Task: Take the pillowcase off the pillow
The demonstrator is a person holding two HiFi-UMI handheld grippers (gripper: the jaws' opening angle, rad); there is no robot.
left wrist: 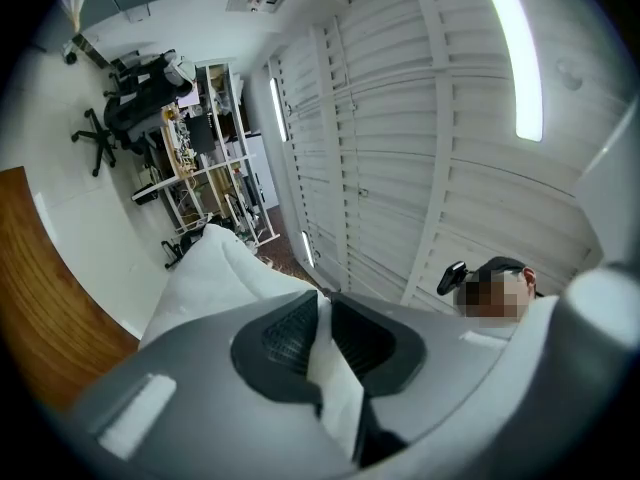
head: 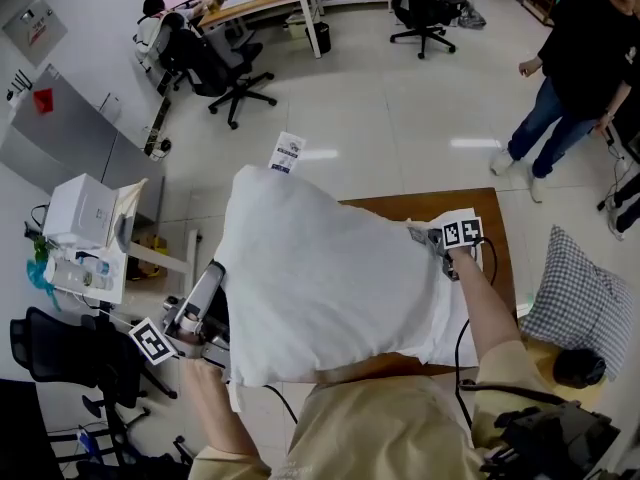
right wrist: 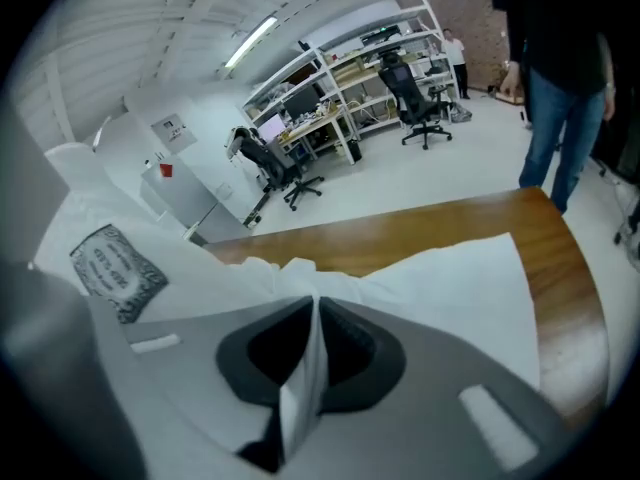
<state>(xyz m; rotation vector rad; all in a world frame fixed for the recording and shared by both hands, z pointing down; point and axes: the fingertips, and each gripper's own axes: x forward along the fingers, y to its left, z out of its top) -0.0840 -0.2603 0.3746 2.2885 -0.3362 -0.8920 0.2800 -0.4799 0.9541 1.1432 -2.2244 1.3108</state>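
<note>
Pillowcase (head: 330, 278) cloth, white and bulging with the pillow inside, is hanging in the middle of the head view, held up over the brown table (head: 395, 208). I cannot tell where case ends and pillow begins. A printed label (head: 287, 153) is sticking up from its top corner, toward the upper middle of the frame.

My left claw (head: 212, 276) is biting the lower left edge of the cloth. In the left gripper view its jaws are clenched tight on a fold of the white fabric (left wrist: 335, 388), which is running up between the dark pads (left wrist: 290, 333).

My right claw (head: 432, 240) is gripping the right side, at centre right of the head view. In the right gripper view its jaws are clamped on another white fold (right wrist: 300, 388), with a flat flap (right wrist: 470, 288) lying on the table beyond.

A checked pillow (head: 580, 303) is lying at the lower right, and a person (head: 575, 58) is standing at the upper right.
</note>
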